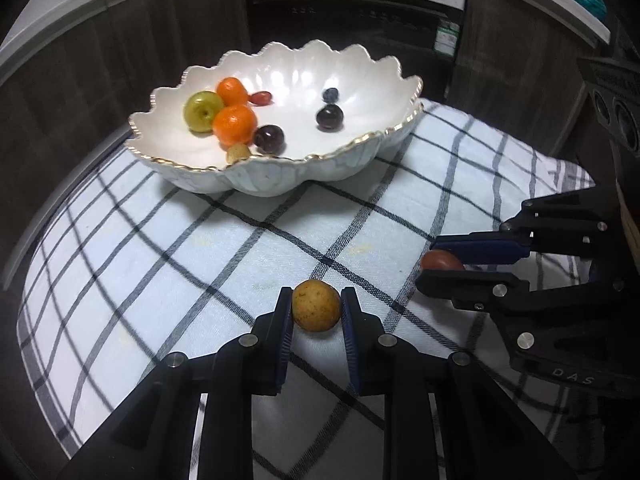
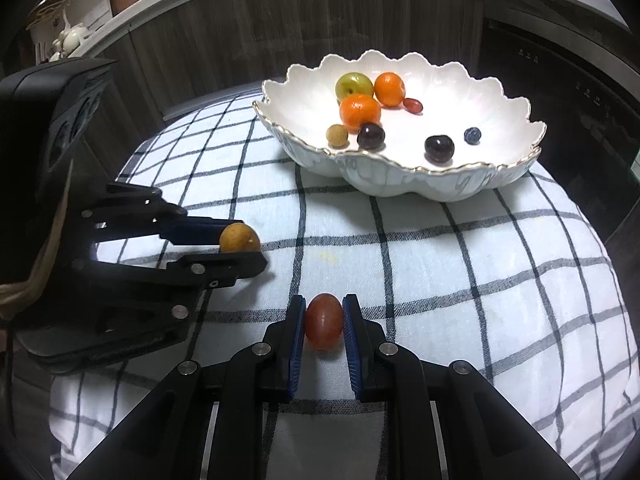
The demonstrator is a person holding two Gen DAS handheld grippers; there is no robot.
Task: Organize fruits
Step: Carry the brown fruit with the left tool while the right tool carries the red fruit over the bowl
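My left gripper (image 1: 316,304) is shut on a round yellow-brown fruit (image 1: 316,311), low over the checked cloth; it also shows in the right wrist view (image 2: 239,239). My right gripper (image 2: 323,316) is shut on a red oval fruit (image 2: 324,322), seen from the left wrist view too (image 1: 440,261). The white scalloped bowl (image 1: 280,176) (image 2: 400,180) stands farther back. It holds two oranges (image 1: 234,124), a green fruit (image 1: 202,111), two dark cherries (image 1: 330,117), a blueberry (image 1: 330,95), a small red fruit (image 1: 262,98) and a small tan fruit (image 1: 239,153).
The white cloth with dark checks (image 1: 200,260) covers a rounded table. Dark wooden cabinets (image 1: 120,60) and an oven front (image 1: 360,20) stand behind the bowl. The two grippers are side by side near the table's front.
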